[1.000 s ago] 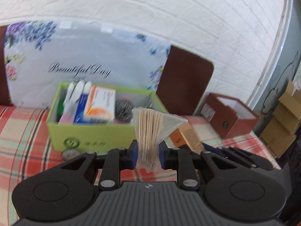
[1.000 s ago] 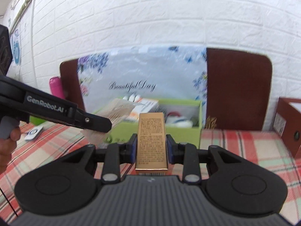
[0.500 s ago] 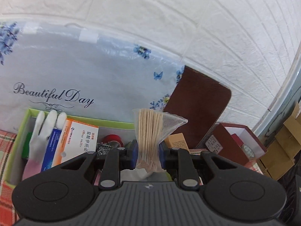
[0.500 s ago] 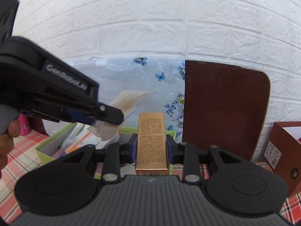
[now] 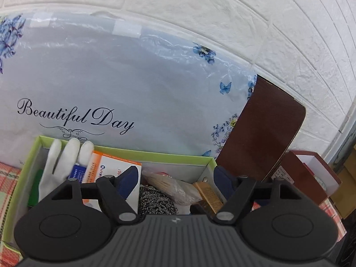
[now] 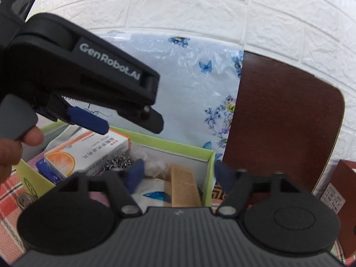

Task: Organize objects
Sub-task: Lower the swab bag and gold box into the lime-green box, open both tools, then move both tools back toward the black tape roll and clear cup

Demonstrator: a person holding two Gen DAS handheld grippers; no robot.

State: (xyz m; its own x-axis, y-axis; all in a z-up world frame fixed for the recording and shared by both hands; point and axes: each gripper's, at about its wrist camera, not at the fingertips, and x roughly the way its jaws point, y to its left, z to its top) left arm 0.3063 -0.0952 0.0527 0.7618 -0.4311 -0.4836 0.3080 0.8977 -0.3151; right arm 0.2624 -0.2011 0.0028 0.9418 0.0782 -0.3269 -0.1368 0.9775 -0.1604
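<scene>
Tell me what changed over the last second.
Both tools moved in over the green box and let go. The left tool opened and dropped the toothpick bag inside; the right tool opened and released the gold carton into the box's right end. The glove and orange medicine box stayed put.

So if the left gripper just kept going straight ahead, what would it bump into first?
Probably the bag of toothpicks lying in the green box, on the steel scrubber. It sits right between the fingers of the open left gripper. Depth is hard to judge; beyond is the box's back wall.
</scene>
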